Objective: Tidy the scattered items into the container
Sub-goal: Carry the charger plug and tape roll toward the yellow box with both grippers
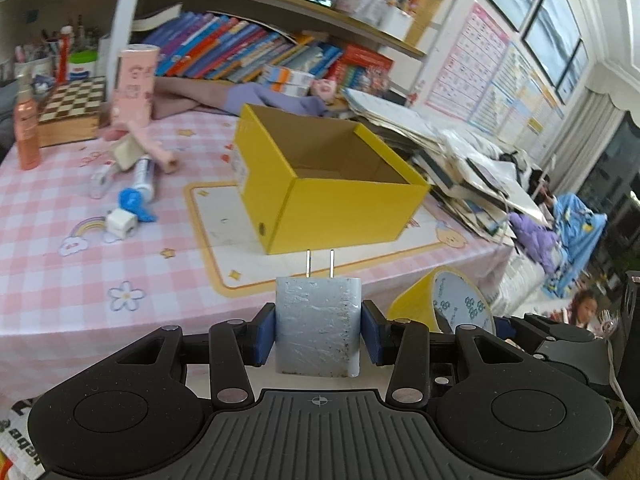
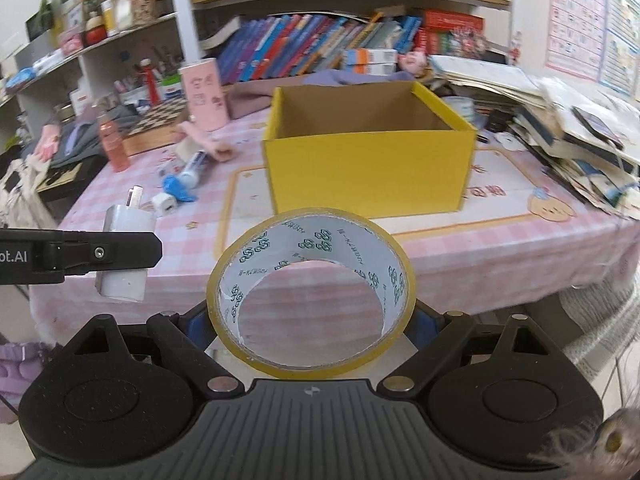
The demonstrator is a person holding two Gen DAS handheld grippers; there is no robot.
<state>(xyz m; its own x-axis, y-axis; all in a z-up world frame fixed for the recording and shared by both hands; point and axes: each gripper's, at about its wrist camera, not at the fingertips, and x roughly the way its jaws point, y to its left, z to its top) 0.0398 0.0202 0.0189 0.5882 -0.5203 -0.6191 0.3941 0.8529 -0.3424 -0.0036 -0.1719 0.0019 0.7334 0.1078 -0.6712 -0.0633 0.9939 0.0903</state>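
Yellow box [image 2: 368, 168] open-topped on checked tablecloth [image 1: 80, 280]. Left gripper [image 1: 318, 334] clamped on white charger [image 1: 318, 328] — prongs toward box, short of it. Right gripper [image 2: 312, 320] clamped on tape roll [image 2: 312, 292] — also short of the box. Small white cube plug [image 1: 120, 224] lies left of box.

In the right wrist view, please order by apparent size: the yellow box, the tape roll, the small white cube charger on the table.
1. Yellow box
2. Tape roll: it looks nearly as wide, but it is nearest the camera, so its true size is unsure.
3. Small white cube charger
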